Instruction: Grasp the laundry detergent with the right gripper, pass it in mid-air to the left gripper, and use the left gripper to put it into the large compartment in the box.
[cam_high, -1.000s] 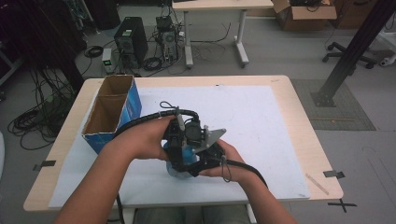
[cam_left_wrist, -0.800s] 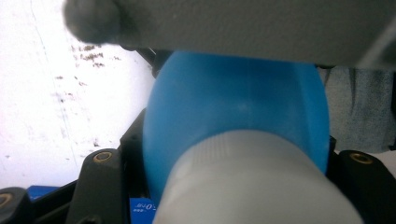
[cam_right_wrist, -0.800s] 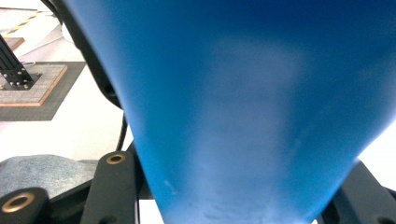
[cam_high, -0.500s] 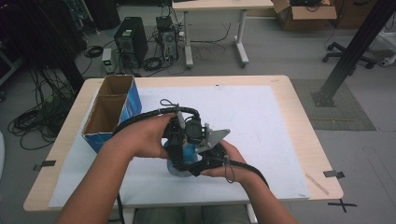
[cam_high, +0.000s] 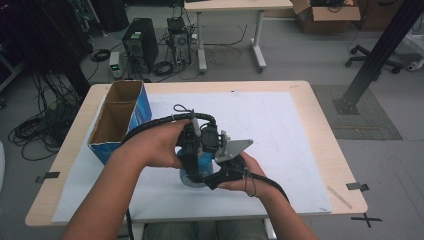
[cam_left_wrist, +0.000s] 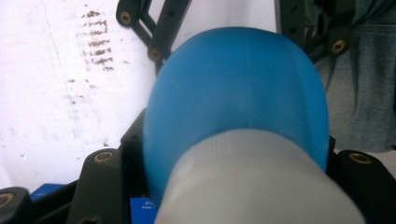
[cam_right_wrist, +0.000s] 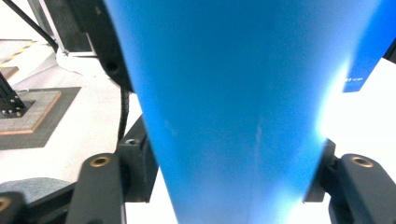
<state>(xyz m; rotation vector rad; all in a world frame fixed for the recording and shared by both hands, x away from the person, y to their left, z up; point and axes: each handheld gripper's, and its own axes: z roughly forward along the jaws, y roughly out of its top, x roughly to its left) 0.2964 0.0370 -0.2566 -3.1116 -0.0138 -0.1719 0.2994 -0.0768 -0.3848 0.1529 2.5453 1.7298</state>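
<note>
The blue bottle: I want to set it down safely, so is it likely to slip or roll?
The blue bottle looks smooth and glossy, so probably slippery between each tool's jaws. Its rounded body would likely roll if laid sideways. The grey cap looks ribbed, perhaps easier to grip.

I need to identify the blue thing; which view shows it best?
The left gripper view: the blue bottle shows its rounded body and pale ribbed cap. The right gripper view gives a plain blue surface; the high view, a sliver.
</note>
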